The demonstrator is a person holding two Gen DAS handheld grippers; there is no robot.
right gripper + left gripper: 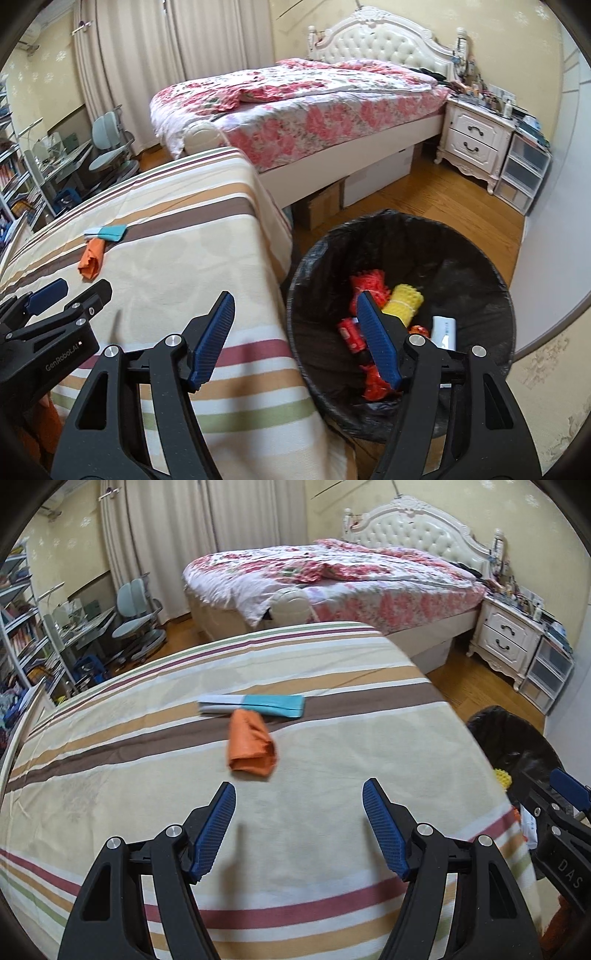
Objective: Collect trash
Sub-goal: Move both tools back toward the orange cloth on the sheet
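An orange crumpled wrapper (252, 745) lies on the striped cloth surface (110, 775), with a flat blue-and-white packet (255, 705) just behind it. My left gripper (299, 794) is open and empty, hovering short of the orange wrapper. My right gripper (295, 306) is open and empty, over the surface's right edge and the rim of the black-lined trash bin (480, 258). The bin holds red and yellow netting (402, 301), red wrappers and a white box. The wrapper (90, 262) and packet (107, 232) also show in the right wrist view, far left.
A floral bed (332, 576) stands behind the surface, a white nightstand (506, 635) and plastic drawers to the right. A desk, chair (138, 616) and bookshelves are at the left. Wooden floor (424, 192) lies between bed and bin; cardboard boxes sit under the bed.
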